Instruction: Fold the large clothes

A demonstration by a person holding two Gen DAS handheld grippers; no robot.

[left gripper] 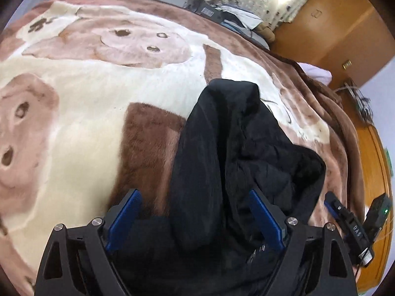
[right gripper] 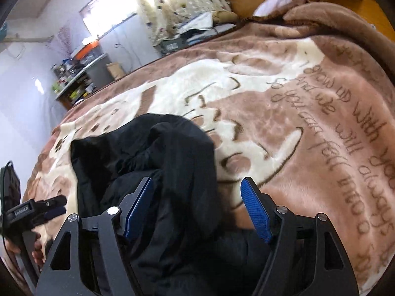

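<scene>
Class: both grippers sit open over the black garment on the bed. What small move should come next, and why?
Probably close the left gripper on the black garment: its jaws stand open with cloth between them, and the garment lies bunched on the blanket, not yet spread.

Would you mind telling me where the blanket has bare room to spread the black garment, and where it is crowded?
The widest bare stretch of the blanket lies left of the black garment, over the cream bear print. Another bare patch lies right of it, on the lettered part. The far edge is crowded with clutter below the curtain. Both the left gripper and right gripper are open over the garment.
</scene>
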